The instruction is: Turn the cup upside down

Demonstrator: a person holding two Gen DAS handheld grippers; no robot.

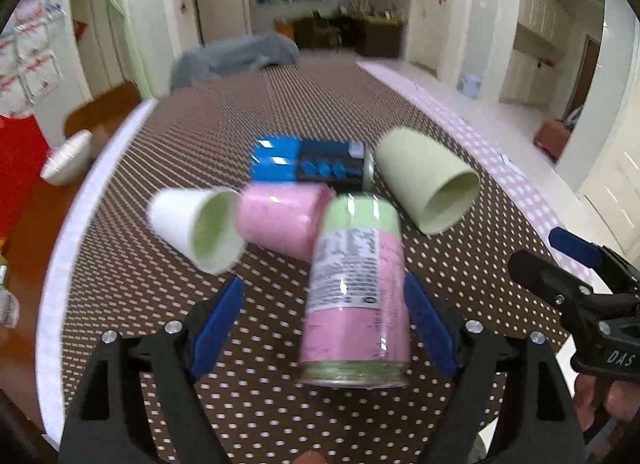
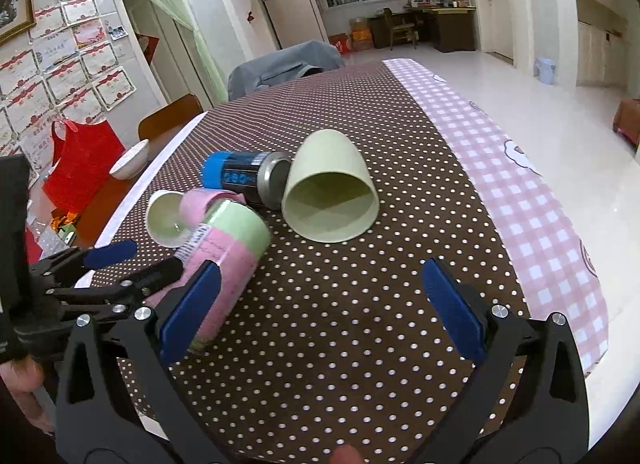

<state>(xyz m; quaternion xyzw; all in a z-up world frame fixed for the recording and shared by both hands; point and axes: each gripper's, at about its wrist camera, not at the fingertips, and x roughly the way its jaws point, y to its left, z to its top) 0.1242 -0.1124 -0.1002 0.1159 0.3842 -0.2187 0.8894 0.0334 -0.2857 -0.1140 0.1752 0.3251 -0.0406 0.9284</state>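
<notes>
Left wrist view: the left gripper [image 1: 326, 320] stands wide, its blue pads on either side of a pink-and-green can [image 1: 356, 296] that lies on its side on the dotted brown tablecloth [image 1: 160, 264]; the right pad looks close against the can's wall, the left pad is apart from it, and motion blur leaves actual contact uncertain. Just beyond the can lies a pink cup [image 1: 280, 220] on its side, and to its left a white cup [image 1: 196, 226] on its side, pale green inside, its mouth turned toward the near right. A blue-and-black can [image 1: 310, 164] lies farther back. To the far right of the pink-and-green can lies the large pale green cup [image 1: 428, 180], on its side, mouth toward the near right. The right gripper [image 1: 560, 260] enters at the right edge. A white bowl [image 1: 66, 160] sits at the far left, off the cloth, beside something red. Right wrist view: the right gripper [image 2: 320, 300] is wide apart and holds nothing, over bare tablecloth [image 2: 360, 324]. The pale green cup [image 2: 332, 192] lies ahead of it, its mouth facing the camera, its wall touching or just beside the blue-and-black can [image 2: 244, 178]. To the left lie the pink-and-green can [image 2: 228, 256], the white cup [image 2: 166, 222] and the pink cup [image 2: 200, 204], with the left gripper [image 2: 132, 262] about the can. A pink checked cloth [image 2: 540, 204] borders the table on the right.
</notes>
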